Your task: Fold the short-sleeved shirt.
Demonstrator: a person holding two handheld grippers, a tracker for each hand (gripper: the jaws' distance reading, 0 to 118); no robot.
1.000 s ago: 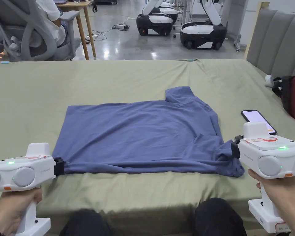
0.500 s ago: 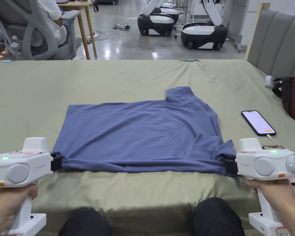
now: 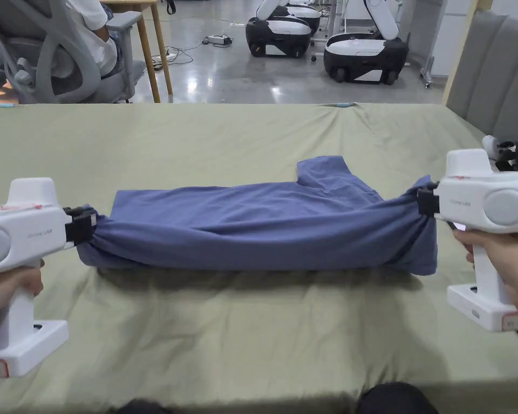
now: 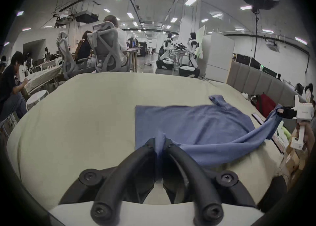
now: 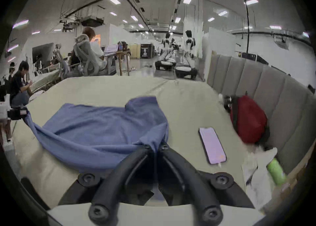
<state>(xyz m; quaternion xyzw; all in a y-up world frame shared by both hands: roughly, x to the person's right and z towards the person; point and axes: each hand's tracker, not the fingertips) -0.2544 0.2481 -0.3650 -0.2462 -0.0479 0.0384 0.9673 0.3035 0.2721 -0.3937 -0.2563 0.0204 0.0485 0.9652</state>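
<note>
A blue short-sleeved shirt [image 3: 263, 226] lies across the olive bed sheet [image 3: 198, 140], its near edge lifted off the sheet and stretched between both grippers. My left gripper [image 3: 88, 222] is shut on the shirt's near left corner; in the left gripper view the cloth [image 4: 188, 123] is pinched between my left gripper [image 4: 160, 141] jaws. My right gripper [image 3: 424, 200] is shut on the near right corner by the sleeve; the right gripper view shows the shirt [image 5: 102, 127] bunched in my right gripper [image 5: 156, 146]. The far sleeve [image 3: 322, 167] still rests flat.
A phone [image 5: 212, 144] lies on the sheet right of the shirt, with a red bag [image 5: 248, 118] against the grey padded headboard [image 3: 495, 75]. A green bottle [image 5: 276, 173] and papers sit at the right edge. Office chairs, a wooden table and wheeled robots stand beyond the bed.
Both grippers have risen and moved away from me, lifting the shirt's near edge off the sheet. The hanging cloth now covers much of the flat part.
</note>
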